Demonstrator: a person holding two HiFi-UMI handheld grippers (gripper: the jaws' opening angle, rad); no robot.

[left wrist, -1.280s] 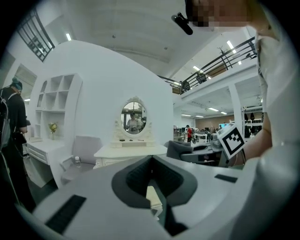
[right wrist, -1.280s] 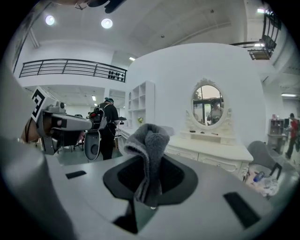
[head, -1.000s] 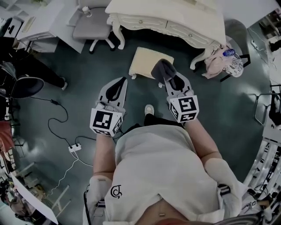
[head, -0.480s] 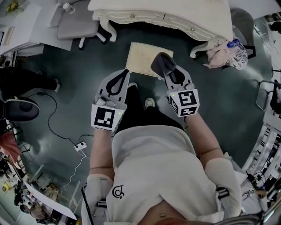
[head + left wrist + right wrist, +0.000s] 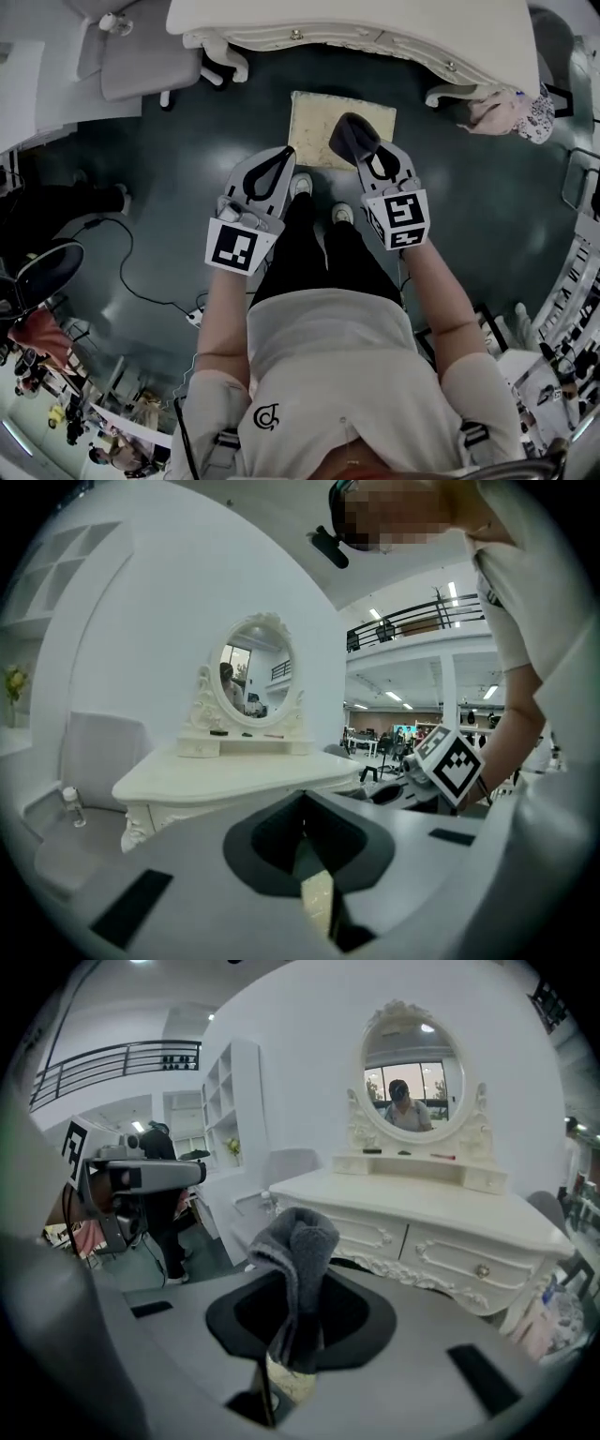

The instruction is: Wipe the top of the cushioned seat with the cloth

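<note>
- While my right gripper [image 5: 360, 153] is clamped on the grey cloth [image 5: 345, 134], whose bunched end pokes past its tips, I judge the step in hand is bringing that cloth down onto the cushioned seat [image 5: 314, 122]. The seat stands on the floor just in front of the white desk [image 5: 375, 28].
- To wipe well, I'd lower until the cloth flattens on the cushion. Then I'd drag overlapping passes from edge to edge, keeping the hard tips off the fabric.
- My left gripper [image 5: 284, 159] is closed on nothing, near the seat's near-left corner; it could steady the seat.
- From the head view, the cloth lies over the seat's near-right part, probably hovering rather than touching.
- The seat's legs are hidden, and the right gripper view shows only a sliver of cushion beneath the cloth.
</note>
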